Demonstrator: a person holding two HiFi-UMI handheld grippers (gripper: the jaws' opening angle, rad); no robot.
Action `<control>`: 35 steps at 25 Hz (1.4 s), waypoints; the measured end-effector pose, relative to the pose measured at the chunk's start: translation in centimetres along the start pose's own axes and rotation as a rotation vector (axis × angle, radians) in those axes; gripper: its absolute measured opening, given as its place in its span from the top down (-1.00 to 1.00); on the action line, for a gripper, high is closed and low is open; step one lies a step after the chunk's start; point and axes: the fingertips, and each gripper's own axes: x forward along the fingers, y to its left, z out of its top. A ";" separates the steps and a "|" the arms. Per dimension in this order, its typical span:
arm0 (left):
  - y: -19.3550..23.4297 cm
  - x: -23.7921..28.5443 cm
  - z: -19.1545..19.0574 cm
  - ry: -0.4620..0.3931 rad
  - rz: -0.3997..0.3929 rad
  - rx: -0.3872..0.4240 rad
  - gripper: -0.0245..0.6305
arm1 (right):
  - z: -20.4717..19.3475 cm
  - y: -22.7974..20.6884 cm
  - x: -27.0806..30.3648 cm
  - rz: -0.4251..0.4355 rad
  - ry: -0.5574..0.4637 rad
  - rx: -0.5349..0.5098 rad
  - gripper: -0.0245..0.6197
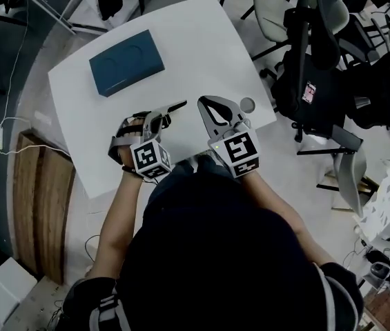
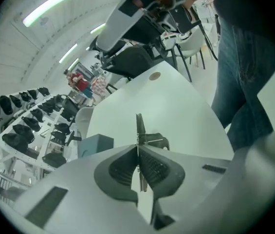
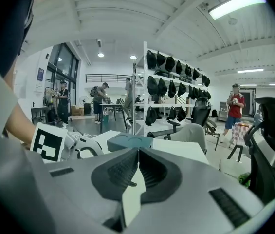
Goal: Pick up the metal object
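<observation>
My left gripper (image 1: pixel 163 118) hovers over the near part of the white table (image 1: pixel 188 40), shut on a thin, flat metal object (image 1: pixel 177 107). In the left gripper view the metal object (image 2: pixel 138 126) stands edge-on between the pads of the left gripper (image 2: pixel 138 149), sticking out past the tips with a darker part on its right side. My right gripper (image 1: pixel 207 103) is just to the right, jaws pressed together with nothing between them. In its own view, the right gripper (image 3: pixel 138 153) points over the table.
A dark blue box (image 1: pixel 125 63) lies on the table's far left part. A small grey disc (image 1: pixel 247 105) sits near the table's right edge. Black office chairs (image 1: pixel 319 67) crowd the right side. Wooden boards (image 1: pixel 39 205) lie on the floor at the left.
</observation>
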 end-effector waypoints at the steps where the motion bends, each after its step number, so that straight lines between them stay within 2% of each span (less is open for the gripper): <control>1: 0.7 -0.5 0.2 -0.013 0.025 -0.024 0.84 | 0.2 0.2 0.1 0.006 -0.004 -0.005 0.84; 6: 4.6 -4.0 1.3 -0.101 0.165 -0.190 0.84 | 1.8 0.9 0.7 0.029 -0.036 -0.038 0.84; 14: 10.4 -11.2 3.4 -0.256 0.426 -0.358 0.84 | 5.1 0.7 0.3 0.015 -0.127 -0.088 0.84; 20: 14.4 -17.0 3.7 -0.399 0.618 -0.537 0.84 | 9.0 0.8 -0.6 -0.003 -0.235 -0.109 0.84; 23: 16.0 -19.9 4.3 -0.487 0.695 -0.579 0.84 | 11.8 1.1 -1.3 0.004 -0.332 -0.149 0.84; 25: 16.9 -21.6 4.5 -0.554 0.734 -0.626 0.84 | 13.4 1.4 -1.8 0.003 -0.380 -0.156 0.84; 28: 17.4 -23.4 3.9 -0.642 0.766 -0.814 0.84 | 15.4 1.7 -2.5 0.002 -0.433 -0.151 0.84; 30: 17.7 -24.4 3.5 -0.676 0.772 -0.891 0.84 | 16.6 2.0 -3.1 -0.001 -0.464 -0.149 0.84; 35: 18.3 -26.5 2.8 -0.701 0.806 -0.916 0.84 | 18.6 2.1 -4.3 -0.014 -0.509 -0.151 0.84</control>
